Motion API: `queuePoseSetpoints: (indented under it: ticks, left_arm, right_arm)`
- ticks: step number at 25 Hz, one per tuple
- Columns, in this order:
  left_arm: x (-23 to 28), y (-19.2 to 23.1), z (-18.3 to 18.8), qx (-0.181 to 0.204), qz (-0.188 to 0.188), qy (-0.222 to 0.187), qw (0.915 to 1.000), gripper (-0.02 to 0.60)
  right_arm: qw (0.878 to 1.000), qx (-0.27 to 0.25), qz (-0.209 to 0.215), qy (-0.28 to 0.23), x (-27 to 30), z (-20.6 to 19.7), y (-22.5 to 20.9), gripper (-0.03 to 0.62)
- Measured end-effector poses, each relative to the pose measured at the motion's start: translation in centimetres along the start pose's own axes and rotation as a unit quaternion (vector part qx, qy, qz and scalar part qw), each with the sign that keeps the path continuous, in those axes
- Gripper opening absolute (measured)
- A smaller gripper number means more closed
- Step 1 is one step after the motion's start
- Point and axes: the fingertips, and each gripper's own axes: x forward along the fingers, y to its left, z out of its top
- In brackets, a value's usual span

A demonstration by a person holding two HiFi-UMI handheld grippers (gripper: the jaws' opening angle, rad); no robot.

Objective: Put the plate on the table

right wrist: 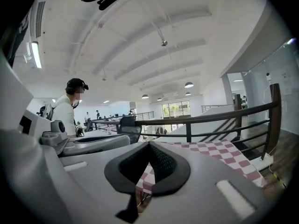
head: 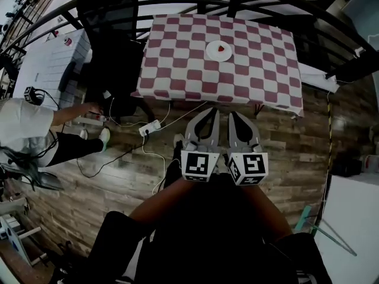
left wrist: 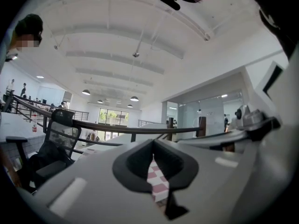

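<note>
A white plate (head: 219,50) with a small red thing on it rests on the table's red-and-white checked cloth (head: 237,76), toward the far side. My left gripper (head: 208,113) and right gripper (head: 235,115) are held side by side over the wooden floor, short of the table's near edge. Both are shut with nothing between the jaws. In the left gripper view the left gripper (left wrist: 153,146) has its dark pads meeting, with a strip of checked cloth (left wrist: 159,183) showing below them. The right gripper (right wrist: 148,147) looks the same, and the table (right wrist: 219,153) lies ahead to its right.
A black office chair (head: 109,34) stands at the table's left corner. A person in a white shirt (head: 23,129) is at the left. A power strip with cables (head: 151,128) lies on the floor in front of the table. A dark railing (right wrist: 210,118) runs behind it.
</note>
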Motion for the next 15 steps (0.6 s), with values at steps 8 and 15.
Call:
queuePoseSetpoints:
  ticks: [8,15]
  left_arm:
    - [0.0,-2.8,1.0,-0.005,-0.006,0.005,1.0000,0.009]
    - [-4.3,-6.8,-0.1,0.019,-0.014,-0.003,0.9997,0.009]
  right_arm:
    - [1.000,-0.005,0.001,-0.001,-2.1,0.8,-1.3,-0.002]
    - [1.000,-0.007,-0.007,-0.018,-7.7,-1.2,-0.8,-0.002]
